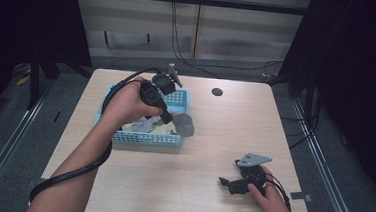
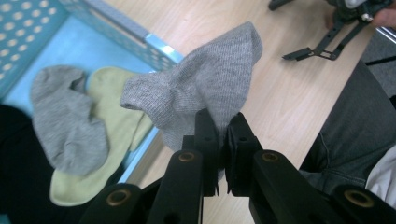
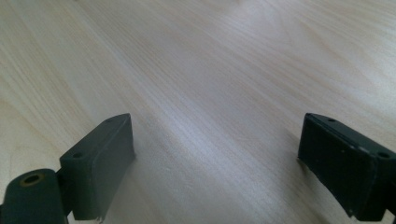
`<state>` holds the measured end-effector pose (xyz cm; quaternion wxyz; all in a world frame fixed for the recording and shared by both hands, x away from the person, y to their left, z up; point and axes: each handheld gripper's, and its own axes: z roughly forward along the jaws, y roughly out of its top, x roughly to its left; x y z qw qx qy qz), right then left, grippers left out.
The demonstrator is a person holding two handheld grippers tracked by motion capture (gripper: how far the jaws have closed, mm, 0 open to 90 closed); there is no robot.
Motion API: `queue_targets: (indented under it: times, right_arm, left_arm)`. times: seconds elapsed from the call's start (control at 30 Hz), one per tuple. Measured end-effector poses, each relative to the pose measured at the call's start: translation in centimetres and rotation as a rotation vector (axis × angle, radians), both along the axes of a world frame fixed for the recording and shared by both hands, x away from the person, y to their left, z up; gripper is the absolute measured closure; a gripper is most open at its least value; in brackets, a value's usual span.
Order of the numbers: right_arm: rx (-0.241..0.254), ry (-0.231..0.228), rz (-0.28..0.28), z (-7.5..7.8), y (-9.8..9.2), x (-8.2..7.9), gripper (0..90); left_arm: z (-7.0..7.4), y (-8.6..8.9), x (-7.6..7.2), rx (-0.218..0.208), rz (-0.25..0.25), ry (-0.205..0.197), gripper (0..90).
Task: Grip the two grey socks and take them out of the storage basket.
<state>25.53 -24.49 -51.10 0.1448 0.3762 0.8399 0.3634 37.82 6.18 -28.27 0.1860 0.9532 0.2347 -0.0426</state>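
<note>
The left gripper (image 2: 223, 140) has its jaws pinched tight on a grey sock (image 2: 205, 88), and the sock hangs over the near right corner of the blue perforated basket (image 2: 140, 37), its free end drooping across the rim toward the wooden table (image 2: 289, 102). From the high view the left gripper (image 1: 169, 118) sits above the basket (image 1: 143, 139) with the grey sock (image 1: 183, 124) spilling over the right edge. Down inside the basket lie another grey sock (image 2: 65, 121) and, partly beneath it, a pale yellow-green sock (image 2: 112, 126). Over on the right, the right gripper (image 1: 226, 183) rests low on the table near the front edge, well apart from the basket. Its jaws stand wide apart, nothing between them but bare tabletop (image 3: 210, 93).
</note>
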Motion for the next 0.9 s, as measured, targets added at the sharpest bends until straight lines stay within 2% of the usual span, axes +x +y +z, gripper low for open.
queue_targets:
  times: [0.47, 0.73, 0.9]
  right_arm:
    - [0.0, -0.001, 0.0, 0.0, 0.0, 0.0, 10.1]
    - [0.0, -0.001, 0.0, 0.0, 0.0, 0.0, 10.1]
    - [0.0, -0.001, 0.001, 0.0, 0.0, 0.0, 10.1]
  left_arm:
    - [-3.0, -3.6, -1.5, -0.019, -0.094, 0.035, 84.2]
    - [-5.3, -4.7, -1.9, 0.0, -0.105, 0.067, 84.1]
    - [-6.6, -5.4, -2.3, -0.005, -0.113, 0.085, 83.9]
